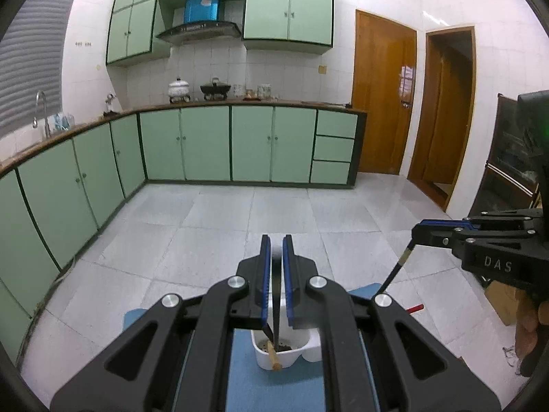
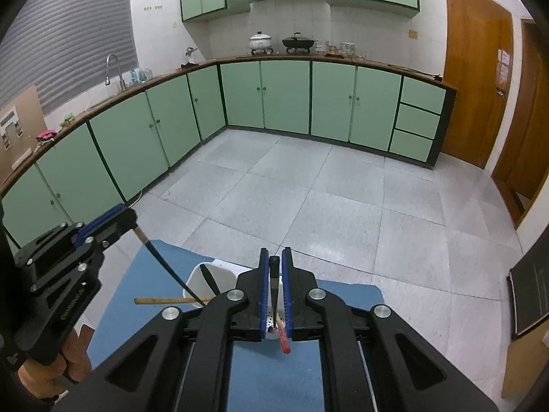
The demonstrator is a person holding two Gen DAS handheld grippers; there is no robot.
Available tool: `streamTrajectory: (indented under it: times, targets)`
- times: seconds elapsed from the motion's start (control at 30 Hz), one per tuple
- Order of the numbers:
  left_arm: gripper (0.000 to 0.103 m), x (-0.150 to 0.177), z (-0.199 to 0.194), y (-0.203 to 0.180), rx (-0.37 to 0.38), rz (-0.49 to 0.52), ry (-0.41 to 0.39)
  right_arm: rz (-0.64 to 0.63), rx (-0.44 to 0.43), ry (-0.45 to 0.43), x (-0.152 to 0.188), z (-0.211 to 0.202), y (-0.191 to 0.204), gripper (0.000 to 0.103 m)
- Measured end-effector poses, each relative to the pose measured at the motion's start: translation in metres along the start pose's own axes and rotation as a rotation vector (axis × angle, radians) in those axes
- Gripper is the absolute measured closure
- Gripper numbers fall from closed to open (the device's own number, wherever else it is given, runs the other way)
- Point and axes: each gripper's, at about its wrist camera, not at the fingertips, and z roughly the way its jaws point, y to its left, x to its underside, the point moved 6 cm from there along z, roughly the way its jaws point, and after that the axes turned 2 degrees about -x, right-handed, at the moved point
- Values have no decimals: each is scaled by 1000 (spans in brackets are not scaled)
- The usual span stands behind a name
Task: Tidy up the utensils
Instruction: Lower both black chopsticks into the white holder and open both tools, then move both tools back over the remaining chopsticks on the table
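Left tool was clamped on a dark utensil whose tip dipped into the white holder on the blue tabletop; right tool gripped another dark stick over the same holder, near-right. Best to lower both straight, avoid the leaning wooden handle, then release.

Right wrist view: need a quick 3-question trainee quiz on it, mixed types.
1. True or false: the left gripper is shut on a black stick, and the right gripper on another.
2. The white holder stands on: A) floor tiles, B) a blue mat, C) the counter.
3. What colour is the handle poking out just below the right gripper's jaws?

Key: 1 true; 2 B; 3 red.
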Motion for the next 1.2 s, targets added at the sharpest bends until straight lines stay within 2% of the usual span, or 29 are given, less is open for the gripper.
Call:
streamTrajectory:
  times: [0.27,0.33,0.37,0.5,0.57,0.67,0.77,0.93,1.03,1.13,1.2]
  targets:
    - [91,-20,-52,8,-3,14,-42,-3,4,-55,7,-49,2,95]
    - [79,-21,-69,11,-6,14,-54,-5,-3,-69,10,-64,6,94]
    - [78,-21,-79,12,-6,19,-62,-3,-7,-75,13,-69,7,92]
    - [77,-3,-119,13,13,30,-73,-13,-22,-118,37,-104,13,91]
    - [75,17,-135,12,20,38,-68,-25,-35,-142,66,-123,18,91]
    - [73,68,-162,11,32,64,-51,-26,-48,-152,121,-137,24,91]
    - [73,136,-186,10,30,82,-20,-50,-26,-138,210,-135,36,90]
    - [72,241,-215,10,25,54,63,-74,-43,-48,343,-121,73,90]
    - [72,299,-228,6,41,-22,136,-40,-58,6,412,-115,91,90]
    - [72,343,-233,-8,67,-46,213,-40,-63,36,452,-112,107,89]
    - [72,364,-237,-10,58,-80,240,-39,-77,50,468,-110,119,89]
